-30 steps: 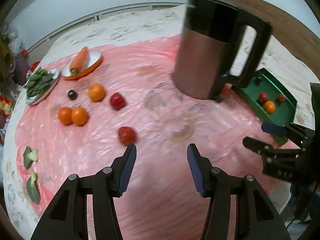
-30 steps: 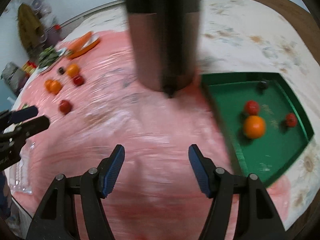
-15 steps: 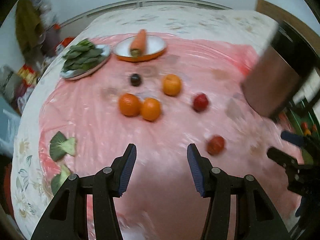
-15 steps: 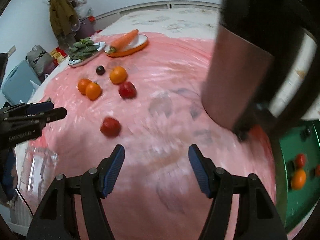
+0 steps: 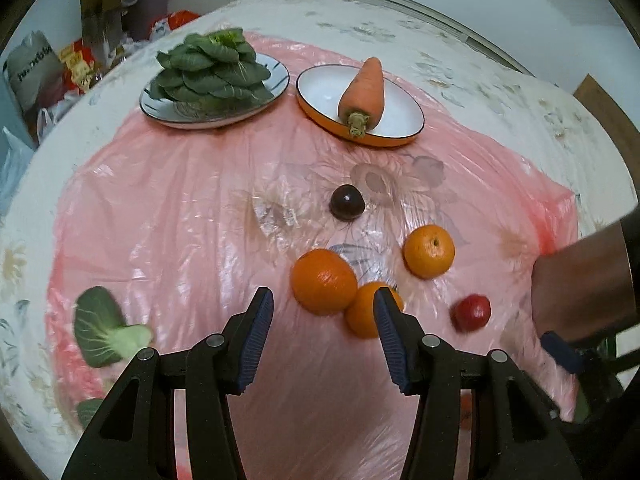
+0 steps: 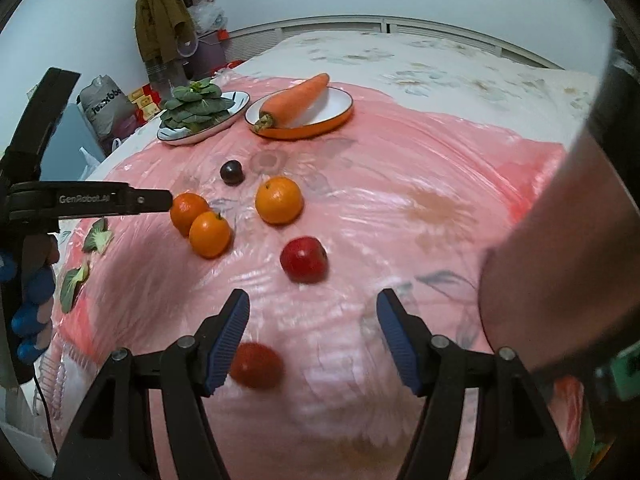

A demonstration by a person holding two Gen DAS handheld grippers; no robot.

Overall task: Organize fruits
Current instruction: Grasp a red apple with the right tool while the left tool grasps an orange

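Loose fruit lies on the pink plastic sheet. Two touching oranges (image 5: 323, 282) (image 5: 366, 310), a third orange (image 5: 429, 251), a dark plum (image 5: 347, 202) and a red apple (image 5: 471, 313) show in the left wrist view. My left gripper (image 5: 324, 304) is open, just short of the orange pair, nothing between its pads. My right gripper (image 6: 313, 304) is open and empty, with the red apple (image 6: 304, 258) just beyond its tips and a blurred red tomato (image 6: 256, 364) beside its left finger. The left gripper (image 6: 152, 202) reaches in from the left, by the oranges (image 6: 210, 234).
At the back stand an orange bowl (image 5: 360, 138) holding a carrot (image 5: 362, 92) and a plate of leafy greens (image 5: 208, 76). A copper kettle (image 6: 560, 260) looms close on the right. A corner of the green tray (image 6: 624, 364) shows behind it. Loose green leaves (image 5: 104, 332) lie at the left.
Both views have swung left, away from the kettle and green tray, toward the loose fruit. The left gripper has come close to the pair of oranges. Both jaws stayed open.
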